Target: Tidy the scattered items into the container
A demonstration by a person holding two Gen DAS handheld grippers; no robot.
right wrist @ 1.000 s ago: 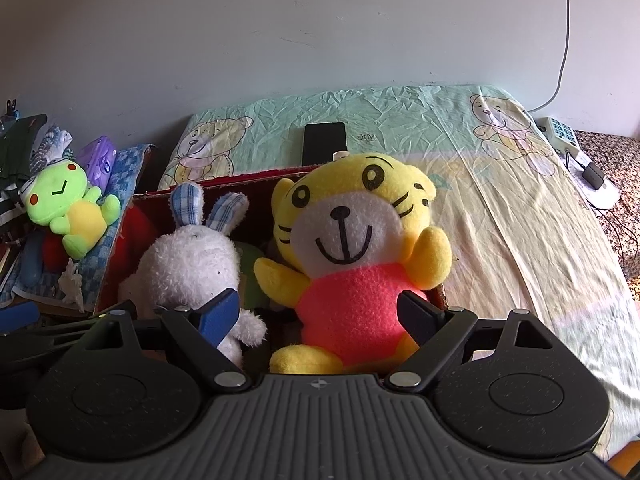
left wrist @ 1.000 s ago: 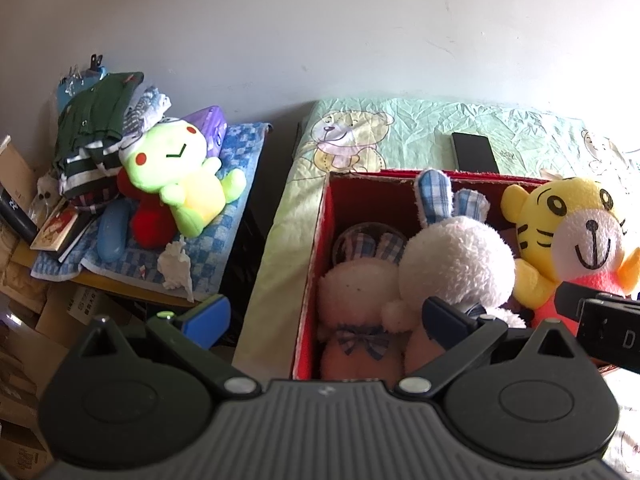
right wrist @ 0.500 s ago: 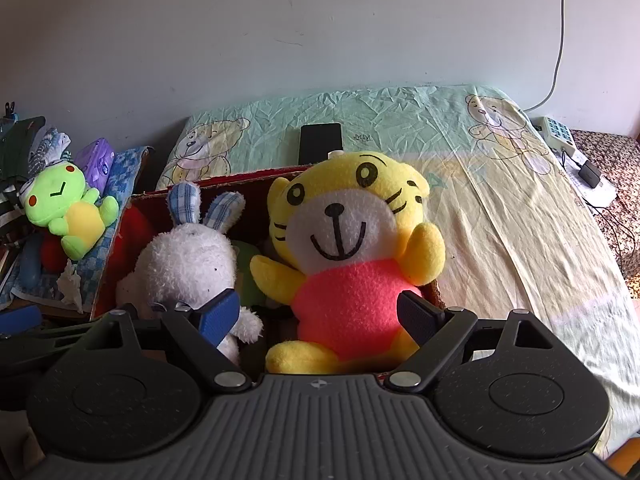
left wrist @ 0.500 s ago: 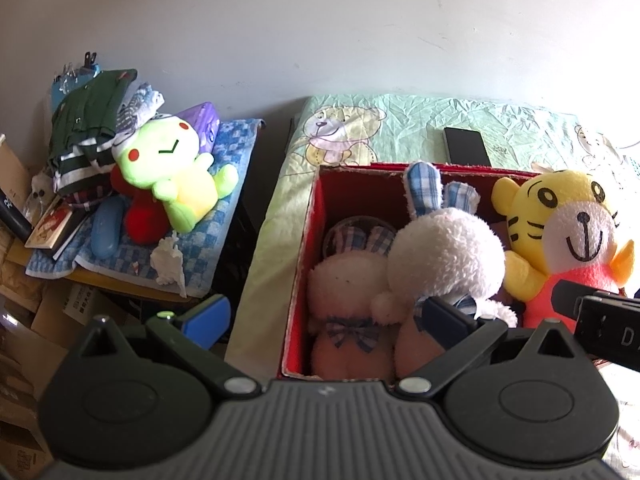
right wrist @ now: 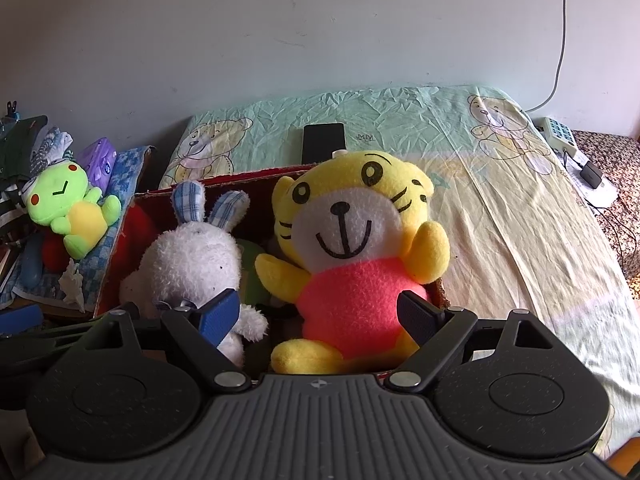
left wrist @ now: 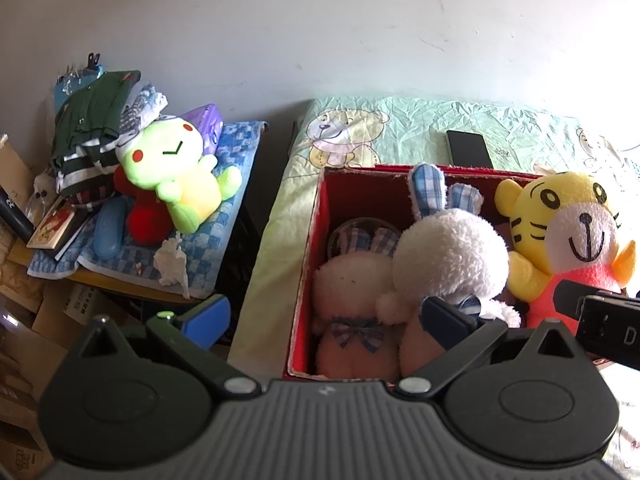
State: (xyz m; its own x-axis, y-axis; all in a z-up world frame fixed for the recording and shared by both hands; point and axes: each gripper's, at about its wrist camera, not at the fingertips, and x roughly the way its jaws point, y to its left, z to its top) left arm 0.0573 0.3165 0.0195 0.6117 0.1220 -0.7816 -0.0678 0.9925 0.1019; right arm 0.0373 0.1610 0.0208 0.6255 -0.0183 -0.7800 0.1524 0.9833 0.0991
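A red box (left wrist: 308, 256) (right wrist: 120, 240) stands on the bed. Inside it are a white bunny plush (left wrist: 448, 256) (right wrist: 192, 260), a second pale bunny (left wrist: 352, 312) lying low on the left, and a yellow tiger plush (right wrist: 356, 248) (left wrist: 568, 232) sitting upright at the right end. My right gripper (right wrist: 318, 312) is open, its fingers either side of the tiger's pink belly, the left one well apart from it. My left gripper (left wrist: 326, 316) is open over the box's near left corner and holds nothing. A green frog plush (left wrist: 176, 172) (right wrist: 68, 208) lies on the side table.
A blue checked cloth (left wrist: 236, 184) covers the side table left of the bed, with folded clothes (left wrist: 92, 120), books and a crumpled tissue (left wrist: 172, 264). A black phone (right wrist: 324, 140) lies on the bear-print sheet (right wrist: 500, 200) behind the box. A power strip (right wrist: 560, 136) and cables sit at far right.
Both views drift only slightly. The tiger stays upright in the box between the open right fingers. Nothing was gripped or let go.
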